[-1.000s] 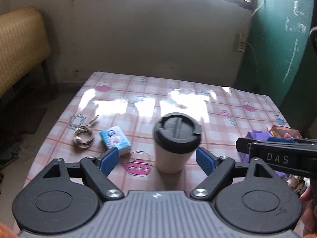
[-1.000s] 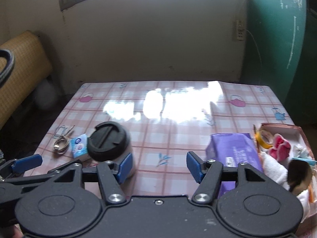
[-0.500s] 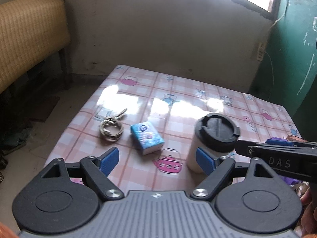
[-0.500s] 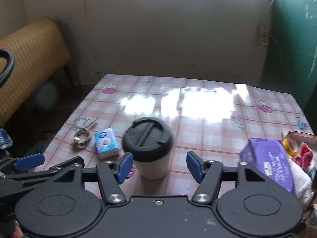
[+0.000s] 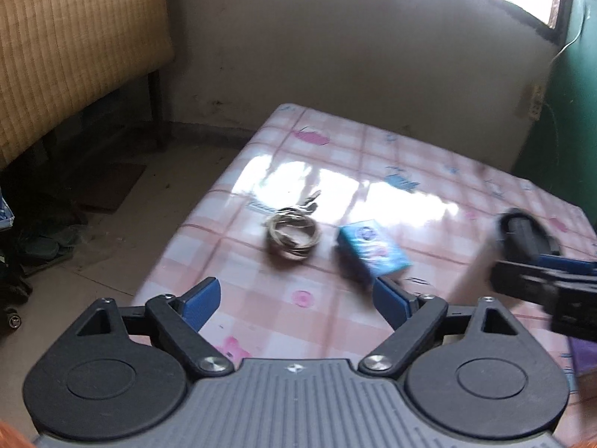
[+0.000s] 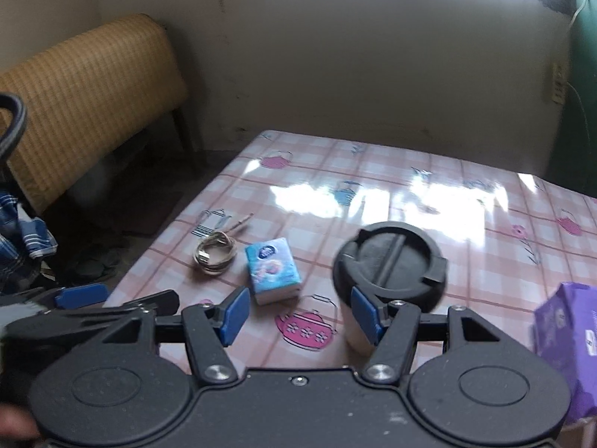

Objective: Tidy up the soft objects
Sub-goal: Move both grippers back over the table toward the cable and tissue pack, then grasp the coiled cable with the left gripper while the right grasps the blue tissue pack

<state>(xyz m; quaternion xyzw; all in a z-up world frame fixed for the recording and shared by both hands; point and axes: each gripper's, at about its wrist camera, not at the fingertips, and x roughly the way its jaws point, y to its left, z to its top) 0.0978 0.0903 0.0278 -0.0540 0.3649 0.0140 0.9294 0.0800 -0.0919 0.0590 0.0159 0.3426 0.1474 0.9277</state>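
Two views inspected. Left wrist: left gripper [image 5: 294, 298] fingers wide, just been opening, nothing between them; small blue tissue packet [image 5: 373, 252] lies flat on the pink checked worktop [image 5: 373, 156], long axis running away leftward. Right wrist: right gripper [image 6: 296, 311] fingers wide, empty; packet just beyond them.

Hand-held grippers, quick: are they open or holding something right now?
Left hand-held gripper: open, nothing between its jaws, which have just been opening wider.
Right hand-held gripper: open and empty; the cup stands beyond it, ungripped.
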